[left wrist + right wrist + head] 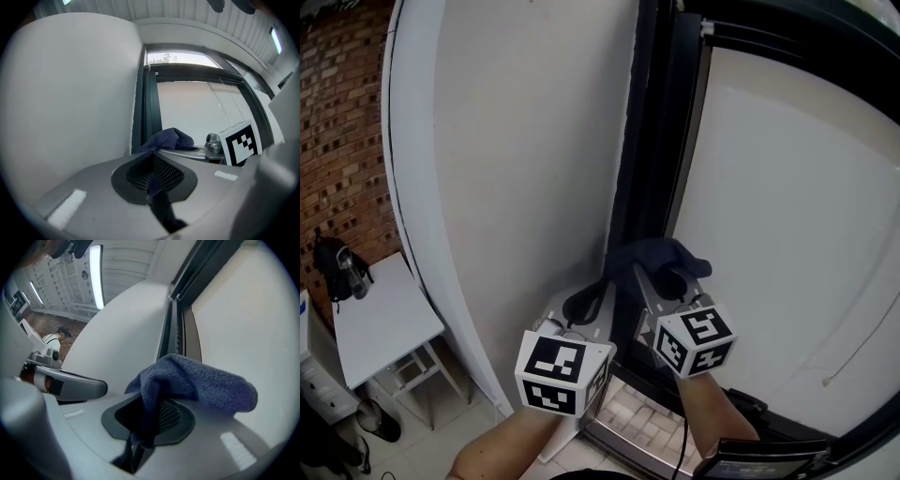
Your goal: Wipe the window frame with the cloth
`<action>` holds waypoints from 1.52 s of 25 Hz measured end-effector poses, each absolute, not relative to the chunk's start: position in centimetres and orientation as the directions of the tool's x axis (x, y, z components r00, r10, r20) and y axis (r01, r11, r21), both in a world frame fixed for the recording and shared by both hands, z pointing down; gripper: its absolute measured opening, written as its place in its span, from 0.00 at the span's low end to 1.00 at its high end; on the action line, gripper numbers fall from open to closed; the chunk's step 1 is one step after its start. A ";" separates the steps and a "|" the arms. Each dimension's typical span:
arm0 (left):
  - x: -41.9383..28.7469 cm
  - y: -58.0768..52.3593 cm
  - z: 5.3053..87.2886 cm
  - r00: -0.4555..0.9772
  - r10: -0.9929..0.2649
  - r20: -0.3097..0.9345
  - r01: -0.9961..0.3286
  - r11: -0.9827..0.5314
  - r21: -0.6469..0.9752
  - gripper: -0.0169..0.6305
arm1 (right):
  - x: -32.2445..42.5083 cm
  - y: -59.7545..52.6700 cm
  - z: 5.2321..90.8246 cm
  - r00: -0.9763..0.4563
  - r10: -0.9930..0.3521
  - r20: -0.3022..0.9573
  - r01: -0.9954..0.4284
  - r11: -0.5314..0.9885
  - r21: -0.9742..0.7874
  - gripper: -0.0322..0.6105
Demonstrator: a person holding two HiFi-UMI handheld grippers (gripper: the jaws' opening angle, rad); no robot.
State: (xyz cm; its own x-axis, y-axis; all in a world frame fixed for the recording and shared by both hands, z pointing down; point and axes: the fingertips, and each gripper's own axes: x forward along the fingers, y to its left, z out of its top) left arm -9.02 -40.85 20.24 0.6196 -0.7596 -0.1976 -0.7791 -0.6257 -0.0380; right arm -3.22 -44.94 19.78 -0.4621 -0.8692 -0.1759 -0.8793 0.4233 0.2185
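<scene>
Our right gripper [154,404] has its jaws closed on the cloth [201,380]. A fold of the dark blue terry runs down between the two pads. The rest bunches up over the jaw tips and droops across the jaw that faces away from our other gripper. Just past those tips stands the dark window frame [180,329]. The bunched cloth lies right at it, but we cannot tell whether it is touching.

Our left gripper [151,159] sits just beside the right one, on its wall side, with jaws pressed together pad to pad. A thin bluish sliver shows at the seam between the pads, too small for us to name. The tips point up along the same frame [145,112]. The cloth [168,139] begins just beyond them and spreads toward the right gripper.

From the head view, the left gripper [586,305] and right gripper [661,277] are level with each other, low on the frame [652,141]. Their marker cubes [694,339] are turned back toward us, and the cloth [656,253] is heaped above the right jaws.

On the outer side of the left gripper rises a white wall panel [525,141]. On the outer side of the right gripper is the pale pane [797,187], with a thin cord [862,337] hanging across it.

Well apart, farther out past the left gripper and lower, stands a small white table [384,319]. A black object [336,267] sits at its far corner, and a brick wall [337,112] is behind it.
</scene>
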 end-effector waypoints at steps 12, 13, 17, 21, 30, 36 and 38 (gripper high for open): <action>-8.4 -41.8 16.2 0.623 -0.742 -0.246 -0.774 -0.630 -0.060 0.02 | -3.6 -45.1 14.5 -0.476 -0.845 -0.245 -0.873 0.419 0.250 0.15; -8.4 -41.9 15.8 0.621 -0.741 -0.254 -0.774 -0.630 -0.056 0.02 | -3.7 -45.2 14.1 -0.478 -0.843 -0.247 -0.871 0.420 0.254 0.15; -8.3 -42.4 14.2 0.617 -0.736 -0.280 -0.776 -0.628 -0.059 0.02 | -3.7 -45.3 12.6 -0.482 -0.835 -0.264 -0.868 0.414 0.275 0.15; -8.7 -42.8 12.8 0.603 -0.742 -0.292 -0.787 -0.613 -0.069 0.02 | -3.8 -45.2 10.8 -0.487 -0.825 -0.287 -0.864 0.407 0.296 0.15; -8.9 -43.0 9.3 0.591 -0.732 -0.339 -0.796 -0.596 -0.102 0.02 | -3.7 -44.9 6.5 -0.495 -0.799 -0.342 -0.858 0.387 0.338 0.15; -9.1 -43.3 7.4 0.581 -0.727 -0.366 -0.804 -0.584 -0.114 0.02 | -3.8 -44.7 3.2 -0.488 -0.786 -0.379 -0.859 0.355 0.369 0.15; -9.1 -43.5 6.7 0.580 -0.723 -0.376 -0.803 -0.584 -0.117 0.02 | -3.9 -44.8 2.4 -0.488 -0.782 -0.388 -0.858 0.348 0.377 0.15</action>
State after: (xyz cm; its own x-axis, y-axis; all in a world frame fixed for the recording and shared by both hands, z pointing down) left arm -9.08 -43.50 6.70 0.5800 -0.7227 -0.3759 -0.8033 -0.5841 -0.1165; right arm -3.87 -44.79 2.37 -0.4876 -0.7822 -0.3877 -0.8583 0.3483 0.3768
